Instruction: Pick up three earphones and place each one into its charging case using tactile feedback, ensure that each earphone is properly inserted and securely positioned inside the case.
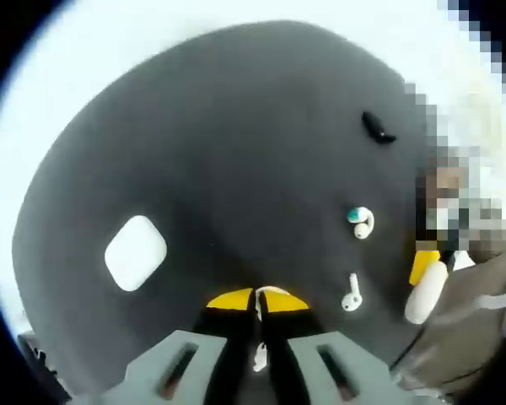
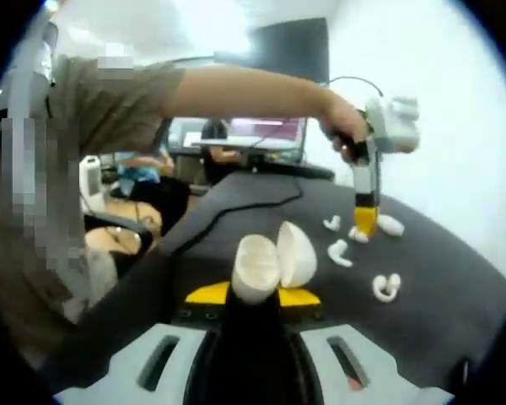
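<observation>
On the dark grey mat (image 1: 236, 152), my left gripper (image 1: 257, 300) is shut on a small white earphone (image 1: 273, 292), which shows between the yellow jaw tips. A closed white charging case (image 1: 135, 251) lies to its left. Loose on the mat are a white stem earphone (image 1: 352, 294), a white earbud with a teal tip (image 1: 360, 222) and a black earphone (image 1: 377, 128). My right gripper (image 2: 255, 295) is shut on an open white charging case (image 2: 274, 260), held above the mat. In the right gripper view the left gripper (image 2: 365, 224) stands upright by the closed case (image 2: 390, 224), with white earphones (image 2: 339, 251) near it.
A person's arm (image 2: 236, 89) reaches across to the left gripper. Behind the mat stand monitors (image 2: 253, 131) and a dark cable (image 2: 261, 201). The white table surface (image 1: 152, 51) surrounds the mat. The right gripper with its case (image 1: 426, 291) enters the left gripper view from the right.
</observation>
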Action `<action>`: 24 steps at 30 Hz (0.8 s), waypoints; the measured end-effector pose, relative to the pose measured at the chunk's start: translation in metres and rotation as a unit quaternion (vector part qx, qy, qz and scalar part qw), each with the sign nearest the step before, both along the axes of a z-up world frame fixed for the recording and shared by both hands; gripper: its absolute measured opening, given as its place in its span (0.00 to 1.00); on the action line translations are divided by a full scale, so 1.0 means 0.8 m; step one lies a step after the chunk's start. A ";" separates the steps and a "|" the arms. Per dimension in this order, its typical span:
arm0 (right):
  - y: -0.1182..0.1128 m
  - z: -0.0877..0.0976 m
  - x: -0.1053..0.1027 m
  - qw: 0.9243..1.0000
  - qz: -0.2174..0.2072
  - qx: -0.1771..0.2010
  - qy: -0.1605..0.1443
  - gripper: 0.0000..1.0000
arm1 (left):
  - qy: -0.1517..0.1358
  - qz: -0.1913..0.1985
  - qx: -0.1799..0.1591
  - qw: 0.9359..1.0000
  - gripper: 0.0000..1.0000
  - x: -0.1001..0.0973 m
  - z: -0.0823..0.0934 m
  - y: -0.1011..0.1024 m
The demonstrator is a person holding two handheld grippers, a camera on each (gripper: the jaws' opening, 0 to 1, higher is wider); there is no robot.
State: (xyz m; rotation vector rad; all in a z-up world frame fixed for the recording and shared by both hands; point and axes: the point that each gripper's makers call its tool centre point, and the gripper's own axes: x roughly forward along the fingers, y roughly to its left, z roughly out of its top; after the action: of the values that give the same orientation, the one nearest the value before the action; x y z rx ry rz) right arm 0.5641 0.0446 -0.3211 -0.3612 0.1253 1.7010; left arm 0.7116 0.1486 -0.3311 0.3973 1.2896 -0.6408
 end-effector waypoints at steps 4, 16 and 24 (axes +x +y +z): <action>0.000 0.000 0.001 1.000 0.000 0.000 0.003 0.20 | -0.003 -0.002 0.009 1.000 0.00 -0.003 0.000 0.001; 0.000 0.000 0.001 1.000 -0.001 0.000 0.009 0.20 | -0.097 0.001 -0.042 0.994 0.00 0.004 0.036 -0.005; 0.001 -0.001 0.001 1.000 -0.002 -0.001 0.008 0.20 | -0.058 0.003 -0.015 0.998 0.00 -0.007 0.035 0.013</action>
State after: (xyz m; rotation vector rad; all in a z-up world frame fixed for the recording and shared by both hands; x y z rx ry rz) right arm 0.5651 0.0454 -0.3217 -0.3484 0.1395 1.6996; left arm 0.7064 0.1593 -0.3034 0.3994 1.1698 -0.6231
